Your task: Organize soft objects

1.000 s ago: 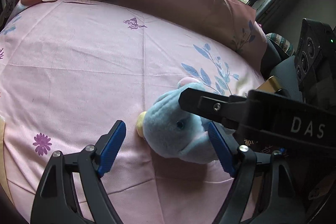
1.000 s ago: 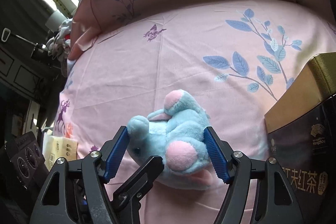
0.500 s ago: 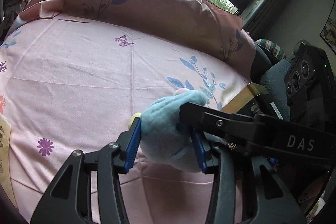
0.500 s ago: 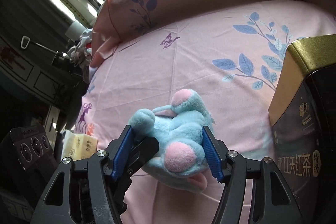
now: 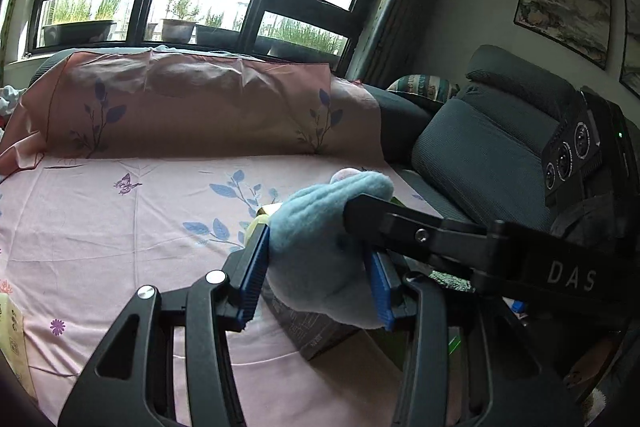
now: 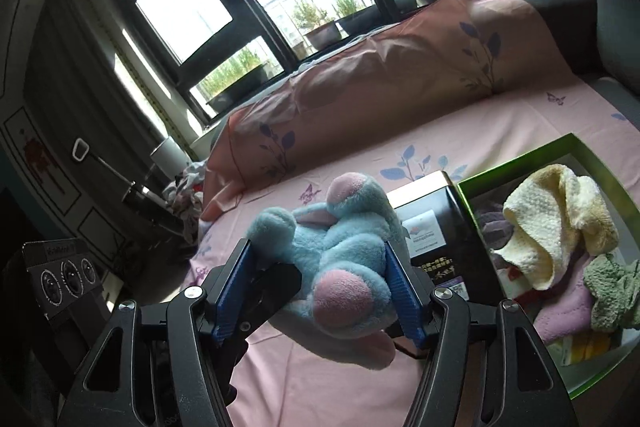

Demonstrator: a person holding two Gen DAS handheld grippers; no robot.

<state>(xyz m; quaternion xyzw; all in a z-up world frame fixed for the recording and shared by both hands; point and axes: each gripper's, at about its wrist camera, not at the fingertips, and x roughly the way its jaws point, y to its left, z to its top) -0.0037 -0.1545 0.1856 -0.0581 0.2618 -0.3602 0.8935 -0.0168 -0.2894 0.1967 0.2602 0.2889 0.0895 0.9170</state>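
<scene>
A light blue plush toy (image 5: 320, 247) with pink paws (image 6: 340, 267) hangs in the air above the pink floral sheet (image 5: 120, 227). Both grippers hold it at once. My left gripper (image 5: 316, 279) is shut on its head end, blue pads pressed into the fur. My right gripper (image 6: 316, 295) is shut on its body, and one of its black fingers crosses the left wrist view. To the right lies a green-rimmed box (image 6: 520, 163) holding a cream towel (image 6: 556, 219), a green cloth (image 6: 612, 291) and other soft things.
A black and gold tea box (image 6: 432, 235) lies beside the green box, just below the toy. A pink pillow (image 5: 192, 107) lines the back under the windows. Grey sofa cushions (image 5: 480, 155) stand at right. A yellow packet (image 5: 12, 339) lies at the sheet's left edge.
The left gripper closed on the toy's head. Both grippers then lifted the toy off the sheet and tilted up; the windows and the green box have come into view.
</scene>
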